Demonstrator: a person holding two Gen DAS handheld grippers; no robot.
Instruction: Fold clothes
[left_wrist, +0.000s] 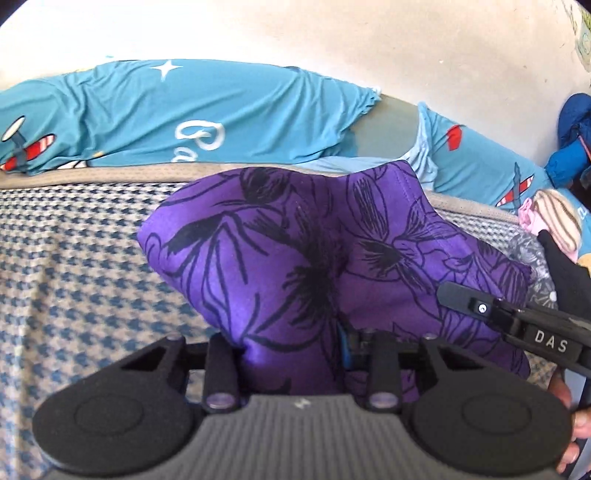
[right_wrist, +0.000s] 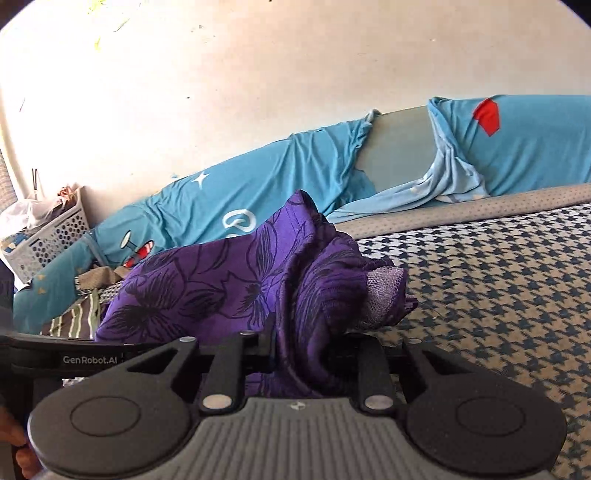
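Both jaws clamped on bunched, silky purple floral garment (left_wrist: 295, 258), left gripper (left_wrist: 295, 354), right gripper (right_wrist: 306, 354), houndstooth woven bedcover (right_wrist: 498, 295)

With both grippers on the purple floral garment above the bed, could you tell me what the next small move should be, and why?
Probably draw the two grippers apart. The left gripper and right gripper both pinch the purple garment, which hangs bunched and creased between them above the houndstooth bedcover; spreading it should flatten it for folding.
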